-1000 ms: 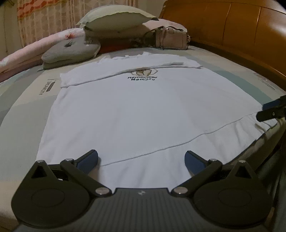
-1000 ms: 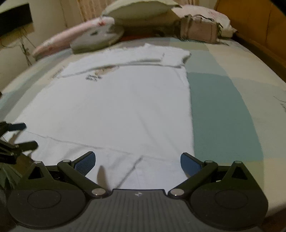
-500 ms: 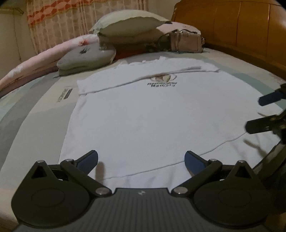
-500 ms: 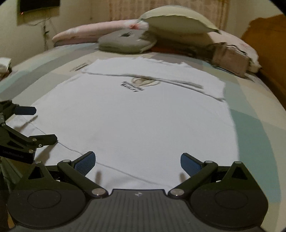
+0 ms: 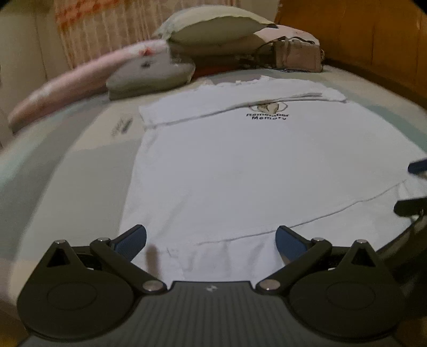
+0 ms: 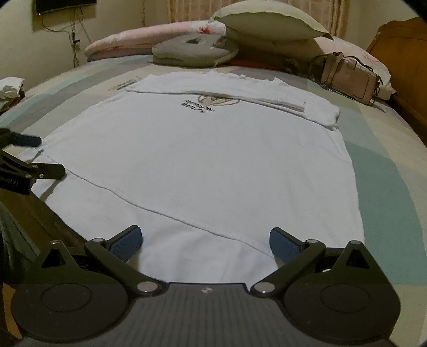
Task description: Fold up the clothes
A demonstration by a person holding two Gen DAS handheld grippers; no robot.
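Shirt: a white T-shirt lies flat on the bed, print side up. Its sleeves and top part are folded over near the pillows. Its bottom edge is next to both claws.
How it will feel: I think it is light, soft and floppy. It will sag and wrinkle if picked up at just one spot. It will not break. It may slide a bit on the bed cover.
Where to grab: the two bottom corners look best, or the hem line that runs across near the claws. Pinch one corner with each claw so the cloth stays spread out.
Left claw: the left claw is wide open and holds nothing. It hangs over the bottom edge, near the left corner.
Right claw: the right claw is wide open too and holds nothing. It is over the hem near the right corner.
How far: partly folded at the top; the long body is still spread out.
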